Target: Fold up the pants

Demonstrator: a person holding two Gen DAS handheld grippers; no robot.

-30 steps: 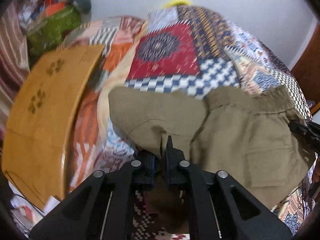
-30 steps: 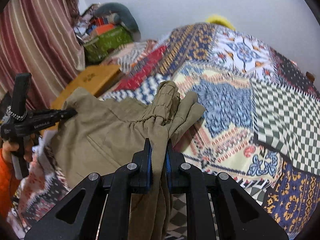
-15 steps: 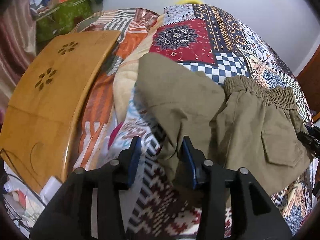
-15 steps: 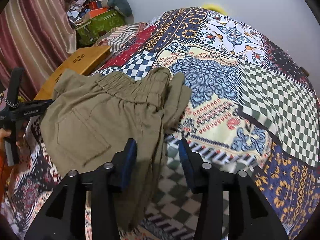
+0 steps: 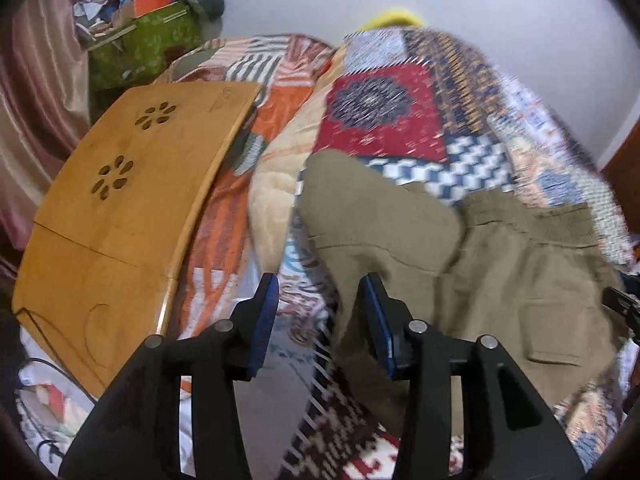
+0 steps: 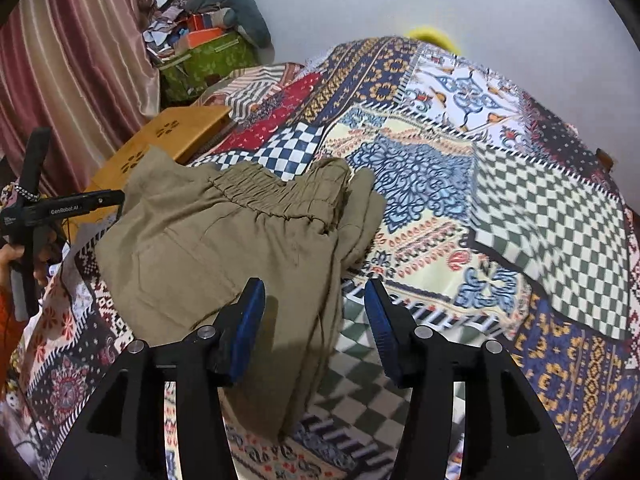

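The olive-khaki pants (image 5: 472, 264) lie folded on the patchwork bedspread (image 5: 380, 108), elastic waistband at the far side and a patch pocket facing up. My left gripper (image 5: 322, 292) is open and empty, just above the pants' left edge. In the right wrist view the pants (image 6: 208, 248) lie flat with bunched fabric at their right side. My right gripper (image 6: 314, 296) is open and empty over their near right edge. The left gripper also shows in the right wrist view (image 6: 60, 210), held at the pants' left side.
A wooden lap table (image 5: 124, 200) lies at the left of the bed. A green box with clutter (image 5: 140, 40) stands in the far left corner by striped curtains (image 6: 68, 56). The bedspread (image 6: 500, 208) extends to the right. A white wall lies behind.
Both grippers were shut on the pants and holding them up; they have let go and opened. The pants now lie flat on the bed, and both grippers have drawn back slightly.
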